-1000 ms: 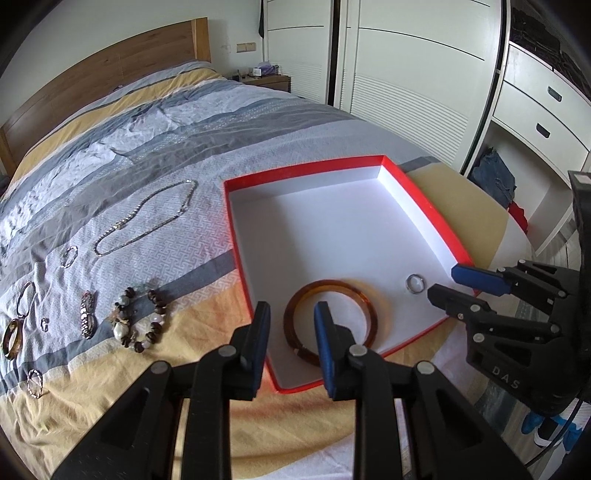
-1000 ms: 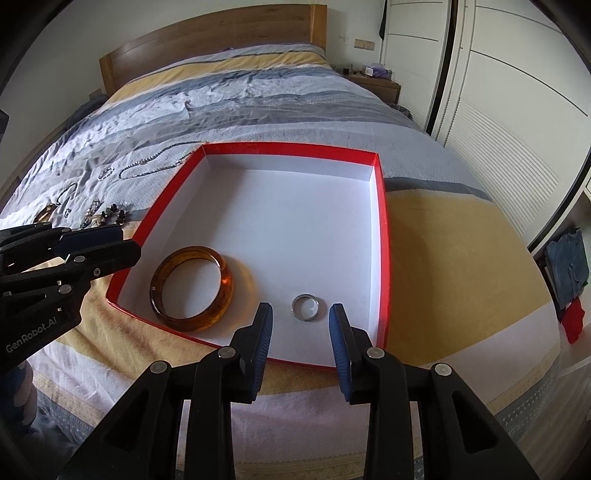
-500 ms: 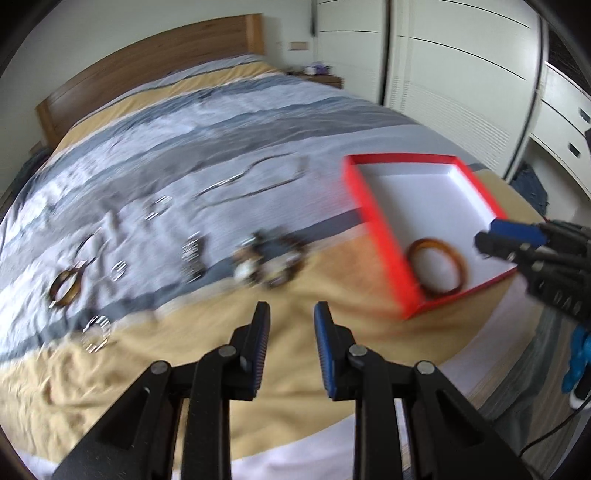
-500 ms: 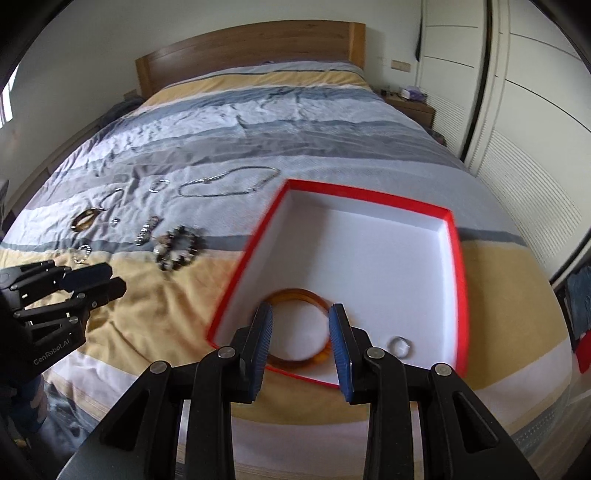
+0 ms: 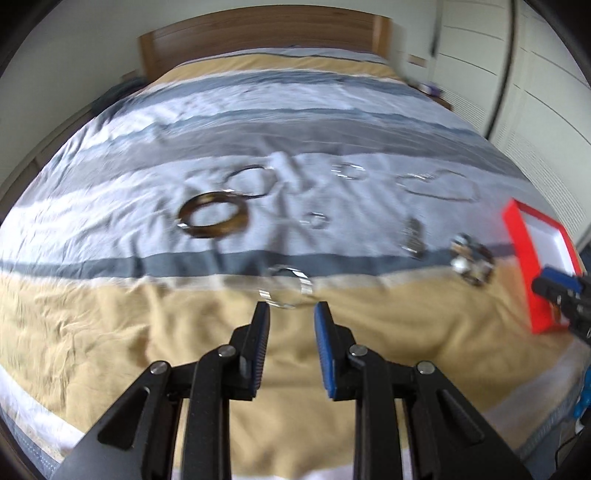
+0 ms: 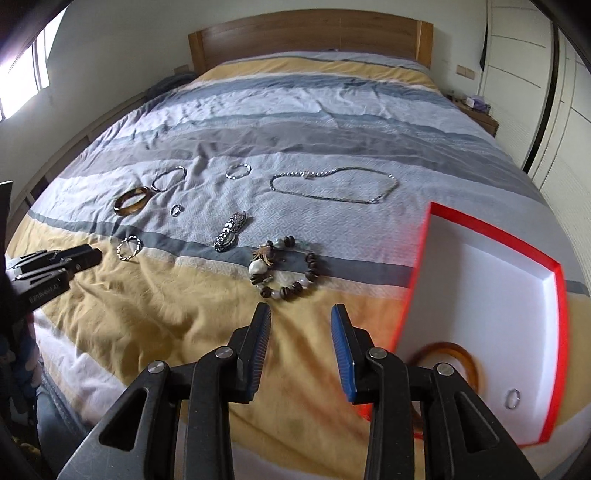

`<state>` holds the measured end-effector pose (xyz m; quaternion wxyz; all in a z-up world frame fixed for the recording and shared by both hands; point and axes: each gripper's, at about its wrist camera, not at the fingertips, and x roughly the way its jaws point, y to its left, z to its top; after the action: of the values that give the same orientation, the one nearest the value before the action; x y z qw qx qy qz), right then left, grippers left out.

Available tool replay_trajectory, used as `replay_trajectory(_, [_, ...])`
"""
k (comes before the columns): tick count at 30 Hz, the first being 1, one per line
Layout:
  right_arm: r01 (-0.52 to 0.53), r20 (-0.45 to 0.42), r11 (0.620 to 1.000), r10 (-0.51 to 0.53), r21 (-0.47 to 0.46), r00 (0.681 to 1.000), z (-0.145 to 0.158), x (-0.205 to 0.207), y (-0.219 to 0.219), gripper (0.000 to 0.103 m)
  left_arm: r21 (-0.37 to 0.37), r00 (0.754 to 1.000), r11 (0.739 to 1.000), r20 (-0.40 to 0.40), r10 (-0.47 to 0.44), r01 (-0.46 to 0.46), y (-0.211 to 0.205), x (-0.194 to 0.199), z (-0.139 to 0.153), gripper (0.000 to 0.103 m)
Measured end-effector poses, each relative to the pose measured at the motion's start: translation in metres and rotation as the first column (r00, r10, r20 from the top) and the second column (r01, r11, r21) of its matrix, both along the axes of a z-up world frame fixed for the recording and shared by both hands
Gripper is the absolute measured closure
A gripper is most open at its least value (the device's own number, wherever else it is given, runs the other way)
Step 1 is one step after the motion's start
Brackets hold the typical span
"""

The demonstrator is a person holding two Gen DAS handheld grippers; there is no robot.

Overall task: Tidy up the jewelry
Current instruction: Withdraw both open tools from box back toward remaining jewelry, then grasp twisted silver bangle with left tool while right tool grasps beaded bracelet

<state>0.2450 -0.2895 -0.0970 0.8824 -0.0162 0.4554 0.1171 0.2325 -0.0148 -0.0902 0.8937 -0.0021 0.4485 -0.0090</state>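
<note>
A wide bed [image 6: 295, 122] with a striped grey, white and yellow cover fills the room, its wooden headboard [image 6: 310, 33] against a pale wall. White wardrobes [image 6: 546, 92] stand to the right past a nightstand [image 6: 480, 114]; daylight enters by a window [image 6: 22, 77] on the left.

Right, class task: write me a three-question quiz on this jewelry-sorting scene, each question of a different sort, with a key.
1. True or false: the red box already holds an amber bangle and a small silver ring.
2. Which piece lies just ahead of the right tool? A) the long chain necklace B) the beaded bracelet C) the brown bangle on the bedspread
3. Fill in: the left tool points at a twisted silver ____, and nothing is between its fingers.

Key: 1 true; 2 B; 3 bracelet
</note>
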Motion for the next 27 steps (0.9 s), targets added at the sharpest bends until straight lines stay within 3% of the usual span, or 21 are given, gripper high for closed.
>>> replay_trajectory(4, [0.019, -0.028, 1.0, -0.019, -0.016, 0.999, -0.015, 0.024, 0.012, 0.068, -0.037, 0.999, 0.998, -0.022, 0.045, -0.045, 0.024, 0.018, -0.012, 0.079])
replay_trajectory(9, [0.048, -0.057, 0.998, -0.051, -0.045, 0.997, -0.033, 0.05, 0.017, 0.068, -0.075, 0.998, 0.996, -0.059, 0.035, -0.039, 0.025, 0.034, -0.029, 0.079])
replay_trajectory(19, [0.059, -0.1, 0.996, -0.065, -0.064, 0.993, -0.059, 0.076, 0.018, 0.069, -0.064, 0.995, 0.998, -0.099, 0.012, -0.018, 0.014, 0.055, -0.055, 0.08])
replay_trajectory(22, [0.054, -0.096, 0.997, -0.059, -0.058, 0.994, -0.063, 0.079, 0.018, 0.074, -0.065, 0.995, 0.998, -0.093, 0.017, -0.024, 0.013, 0.059, -0.057, 0.083])
replay_trajectory(24, [0.045, -0.088, 0.998, -0.049, -0.052, 0.995, -0.063, 0.079, 0.02, 0.089, -0.061, 0.996, 0.998, -0.086, 0.015, -0.02, 0.012, 0.06, -0.057, 0.088])
replay_trajectory(27, [0.028, -0.073, 0.998, -0.033, -0.059, 0.997, -0.062, 0.079, 0.025, 0.092, -0.053, 0.997, 0.999, -0.079, 0.007, -0.011, 0.01, 0.058, -0.055, 0.096])
